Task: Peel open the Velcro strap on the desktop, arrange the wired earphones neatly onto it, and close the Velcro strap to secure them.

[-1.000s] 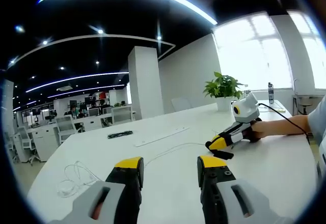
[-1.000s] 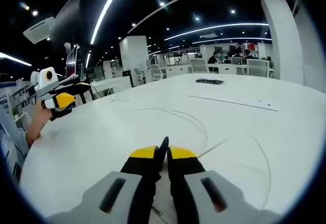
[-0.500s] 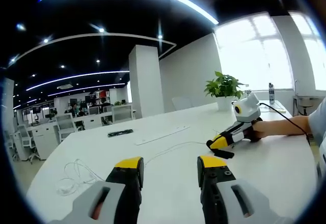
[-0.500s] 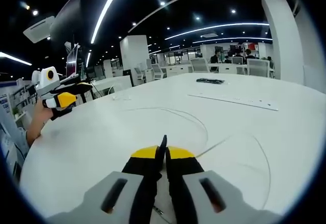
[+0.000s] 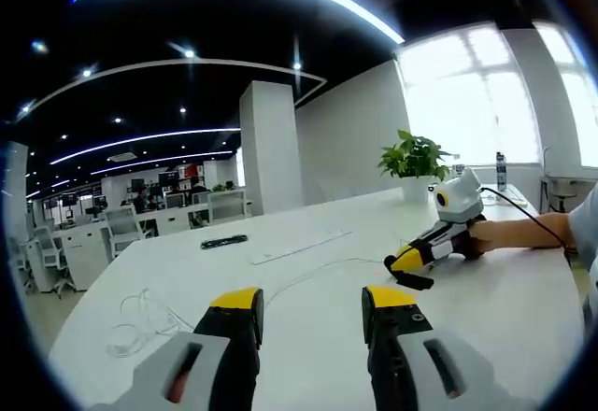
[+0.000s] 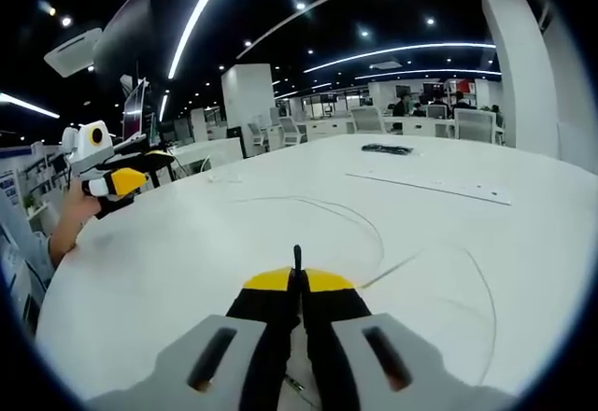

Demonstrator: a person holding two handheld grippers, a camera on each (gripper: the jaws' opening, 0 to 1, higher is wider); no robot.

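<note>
While the yellow-tipped right gripper [image 6: 297, 282] pinches its jaws closed on the thin black Velcro strap [image 6: 297, 260] low over the white desktop [image 6: 187, 243], the strap's end sticks out just past the tips. The left gripper [image 5: 311, 304] hovers empty with jaws wide apart, and the thin white wired earphones [image 5: 140, 322] lie loosely coiled on the desktop beyond it to its left.

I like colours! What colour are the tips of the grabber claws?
Yellow, on black jaws. The left gripper shows it best, in the left gripper view.

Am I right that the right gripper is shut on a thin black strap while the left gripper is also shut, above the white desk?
Not quite: the left gripper is open, its jaws standing apart in the left gripper view. The right gripper is indeed shut on the thin black strap, above the white desk.
</note>
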